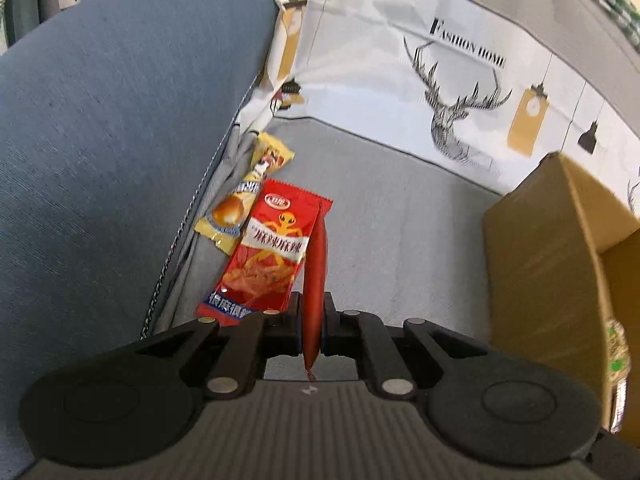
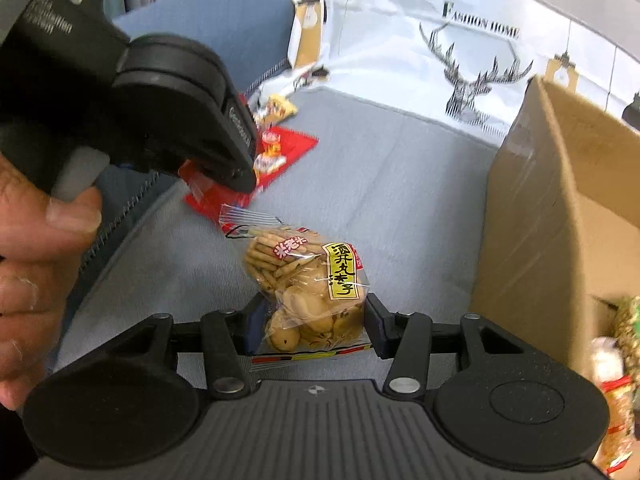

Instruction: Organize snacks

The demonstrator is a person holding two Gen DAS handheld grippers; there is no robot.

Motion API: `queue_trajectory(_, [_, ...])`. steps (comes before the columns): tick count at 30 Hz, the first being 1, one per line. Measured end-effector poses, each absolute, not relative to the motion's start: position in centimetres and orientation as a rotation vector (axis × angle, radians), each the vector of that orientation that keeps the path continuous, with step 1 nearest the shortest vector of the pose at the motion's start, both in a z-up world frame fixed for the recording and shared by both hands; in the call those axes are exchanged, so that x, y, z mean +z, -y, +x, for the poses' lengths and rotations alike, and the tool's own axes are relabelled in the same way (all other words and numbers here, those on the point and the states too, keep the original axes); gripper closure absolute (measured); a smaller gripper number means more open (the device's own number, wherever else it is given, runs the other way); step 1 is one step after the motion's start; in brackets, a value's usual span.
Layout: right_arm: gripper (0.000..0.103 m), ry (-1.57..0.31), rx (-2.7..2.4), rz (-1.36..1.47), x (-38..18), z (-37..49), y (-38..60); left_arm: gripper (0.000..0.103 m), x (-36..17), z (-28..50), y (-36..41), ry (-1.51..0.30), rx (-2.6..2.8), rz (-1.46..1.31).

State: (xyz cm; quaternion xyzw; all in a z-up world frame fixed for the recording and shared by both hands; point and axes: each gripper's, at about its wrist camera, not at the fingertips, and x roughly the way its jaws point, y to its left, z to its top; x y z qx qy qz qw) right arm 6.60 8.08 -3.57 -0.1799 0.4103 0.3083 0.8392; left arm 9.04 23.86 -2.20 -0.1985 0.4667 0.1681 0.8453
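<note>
Gripping a thin red sausage stick (image 1: 315, 292) between nearly closed jaws, the left gripper (image 1: 312, 312) holds it edge-on, so the stick runs up past the fingertips and down toward the camera. Just left of it lies a red snack packet (image 1: 267, 256) printed with an orange figure, flat on the grey sofa seat (image 1: 400, 220), and it seems to lie just beside the stick rather than in the grip, though the overlap makes that hard to judge. Behind the red packet a yellow snack packet (image 1: 244, 200) leans into the crease where the seat meets the blue sofa cushion (image 1: 100, 140). A white cloth with a deer print (image 1: 452, 92) covers the back, and a cardboard box (image 1: 552, 260) stands to the right. In the right wrist view, the right gripper (image 2: 310, 320) clasps a clear bag of biscuits and cracker sticks (image 2: 308, 288), its pads pressing both sides of the bag above the seat. The cardboard box (image 2: 540, 220) stands open close on the right, with some blurred wrapped snacks (image 2: 616, 380) inside its near corner. At upper left a person's hand (image 2: 36, 264) holds the left gripper's black body (image 2: 160, 112) over the red packet (image 2: 280, 156).
</note>
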Motion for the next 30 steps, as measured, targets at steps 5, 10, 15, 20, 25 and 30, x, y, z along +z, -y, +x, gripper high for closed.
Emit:
queue_trajectory(5, [0.051,-0.806,0.651,-0.327,-1.2,6.5,-7.2,0.095,-0.8,8.2,-23.9,-0.936,0.351,-0.446])
queue_trajectory(10, [0.051,-0.732,0.646,-0.281,1.2,6.5,-5.7,0.095,0.6,7.8,-23.9,-0.847,0.336,-0.484])
queue_trajectory(15, [0.051,-0.634,0.68,-0.207,4.0,6.1,-3.9,0.095,2.0,8.0,-23.4,-0.759,0.316,-0.512])
queue_trajectory(20, [0.051,-0.544,0.675,-0.152,6.3,7.0,-1.9,0.095,2.9,8.6,-22.5,-0.707,0.296,-0.521])
queue_trajectory(25, [0.051,-0.523,0.625,-0.11,7.1,9.1,0.8,0.095,3.4,9.3,-20.6,-0.667,0.249,-0.501])
queue_trajectory(30, [0.051,-0.508,0.57,-0.075,7.5,10.1,3.5,0.095,4.2,9.8,-17.3,-0.617,0.165,-0.432])
